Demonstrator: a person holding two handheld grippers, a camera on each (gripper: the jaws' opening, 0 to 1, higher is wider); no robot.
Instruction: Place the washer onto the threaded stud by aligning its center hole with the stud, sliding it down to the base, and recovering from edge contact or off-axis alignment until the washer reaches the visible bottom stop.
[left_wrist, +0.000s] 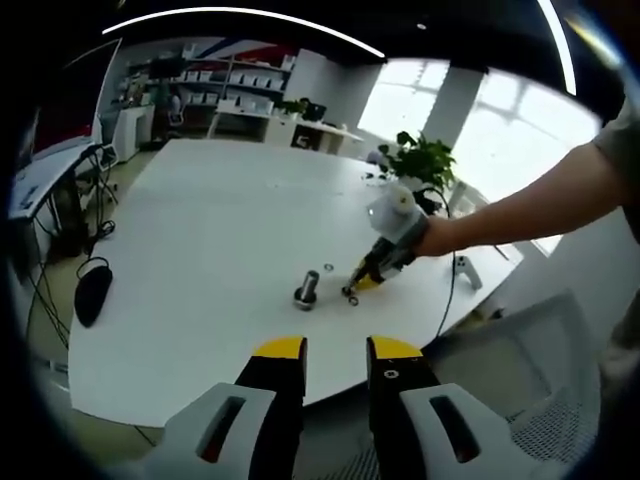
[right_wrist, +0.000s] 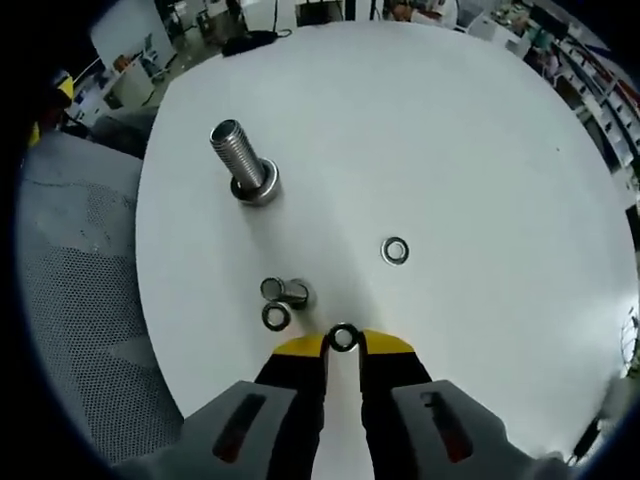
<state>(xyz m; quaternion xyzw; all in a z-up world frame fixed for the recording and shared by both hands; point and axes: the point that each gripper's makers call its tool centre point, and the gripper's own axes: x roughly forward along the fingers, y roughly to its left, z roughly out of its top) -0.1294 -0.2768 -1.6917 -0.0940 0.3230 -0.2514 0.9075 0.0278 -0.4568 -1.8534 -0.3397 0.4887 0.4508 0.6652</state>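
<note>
White table spreads wide, an office with shelves beyond it. Threaded stud stands upright at the far left. Right tongs pinch a washer at their tips (three more lie just left, another farther right). Left tongs hang apart off the near edge.

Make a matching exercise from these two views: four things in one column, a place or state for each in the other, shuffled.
Things
1. threaded stud
2. washer
3. lone washer
4. left gripper

Places or states
A. lying flat on the table by itself
B. held at the right gripper's tips
C. open and holding nothing
D. standing upright on its base

Pairs: 1-D, 2-B, 3-A, 4-C
</note>
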